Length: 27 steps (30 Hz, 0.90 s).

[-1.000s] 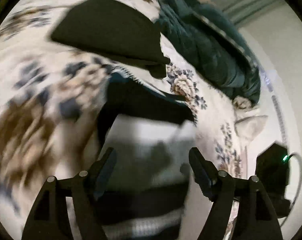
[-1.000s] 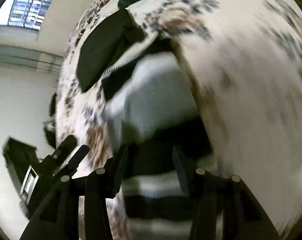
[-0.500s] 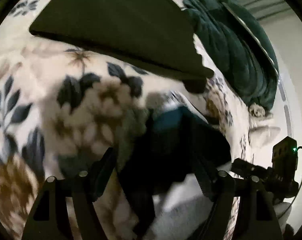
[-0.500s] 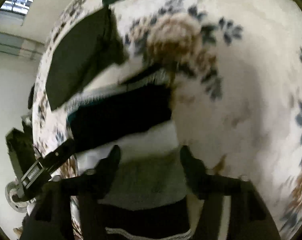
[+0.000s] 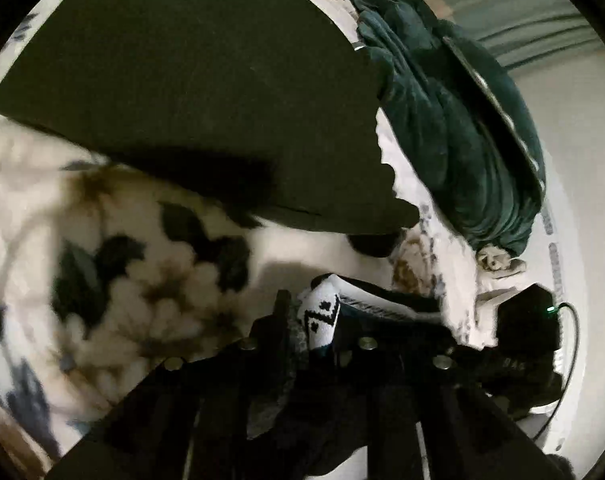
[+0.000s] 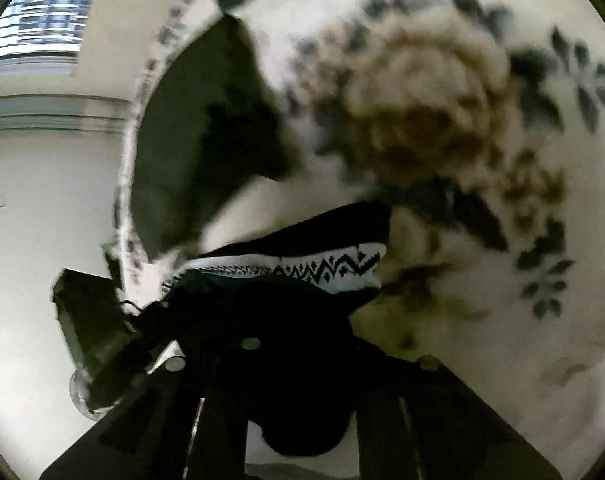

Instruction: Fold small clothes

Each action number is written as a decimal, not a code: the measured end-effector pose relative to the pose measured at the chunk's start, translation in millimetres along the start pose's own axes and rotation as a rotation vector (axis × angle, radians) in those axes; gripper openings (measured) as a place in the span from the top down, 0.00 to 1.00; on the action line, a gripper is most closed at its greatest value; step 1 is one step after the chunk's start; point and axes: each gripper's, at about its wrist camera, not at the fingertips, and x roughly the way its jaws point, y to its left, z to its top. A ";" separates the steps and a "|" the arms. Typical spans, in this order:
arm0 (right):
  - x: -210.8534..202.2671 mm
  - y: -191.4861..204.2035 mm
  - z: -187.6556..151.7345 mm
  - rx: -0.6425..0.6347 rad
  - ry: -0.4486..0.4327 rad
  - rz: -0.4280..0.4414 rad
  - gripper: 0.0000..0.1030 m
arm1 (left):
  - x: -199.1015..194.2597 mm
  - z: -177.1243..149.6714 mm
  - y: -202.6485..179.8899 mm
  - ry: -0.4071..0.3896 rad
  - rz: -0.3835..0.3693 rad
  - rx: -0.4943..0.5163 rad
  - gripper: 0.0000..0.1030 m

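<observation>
A small knit garment [image 6: 302, 268], black and grey with a white band of black zigzag pattern, is held between both grippers above the floral blanket [image 5: 122, 280]. My left gripper [image 5: 314, 332] is shut on one corner of it, where the patterned white edge [image 5: 322, 312] sticks out between the fingers. My right gripper [image 6: 298, 344] is shut on the other end, with dark cloth bunched over the fingers. The right gripper's body shows in the left wrist view [image 5: 526, 332], and the left one in the right wrist view [image 6: 98, 332].
A folded dark olive garment [image 5: 190, 80] lies on the blanket just beyond; it also shows in the right wrist view [image 6: 190, 136]. A crumpled dark green blanket [image 5: 462, 120] lies at the bed's far edge. A wall and a window [image 6: 42, 32] stand beyond the bed.
Both grippers went from open over the flat striped garment to shut on its edge. They have moved forward toward the olive garment with the cloth bunched between them.
</observation>
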 end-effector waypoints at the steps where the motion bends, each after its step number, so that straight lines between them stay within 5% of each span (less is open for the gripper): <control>1: -4.4 1.1 1.1 -0.018 -0.027 -0.050 0.91 | 4.3 0.8 3.4 0.033 0.010 -0.012 0.80; 3: 0.3 0.5 4.0 -0.043 -0.002 -0.175 0.87 | 2.5 1.8 4.9 0.063 0.032 -0.011 0.66; 5: 0.6 1.0 2.2 -0.023 0.038 -0.271 0.51 | -9.5 -2.6 1.9 0.071 0.101 0.013 0.37; 6: -10.0 10.9 -4.2 -0.042 -0.001 -0.360 0.50 | -22.5 -8.9 -0.5 0.051 0.119 0.031 0.37; 10: -39.2 58.6 -41.9 -0.103 -0.091 -0.438 0.32 | -77.5 -56.1 -3.5 -0.052 0.304 0.095 0.37; 14: -21.7 110.7 -79.0 -0.155 -0.015 -0.491 0.28 | -109.7 -127.1 11.4 -0.015 0.419 0.068 0.37; 19: 30.7 141.5 -99.5 -0.168 0.109 -0.536 0.28 | -112.5 -215.5 28.8 0.129 0.354 -0.041 0.37; 23: 74.5 157.5 -96.5 -0.246 0.147 -0.661 0.28 | -105.3 -245.3 38.5 0.159 0.334 -0.110 0.37; 27: 41.2 158.9 -83.8 -0.191 0.091 -0.485 0.28 | -124.1 -214.5 46.1 0.050 0.179 -0.241 0.37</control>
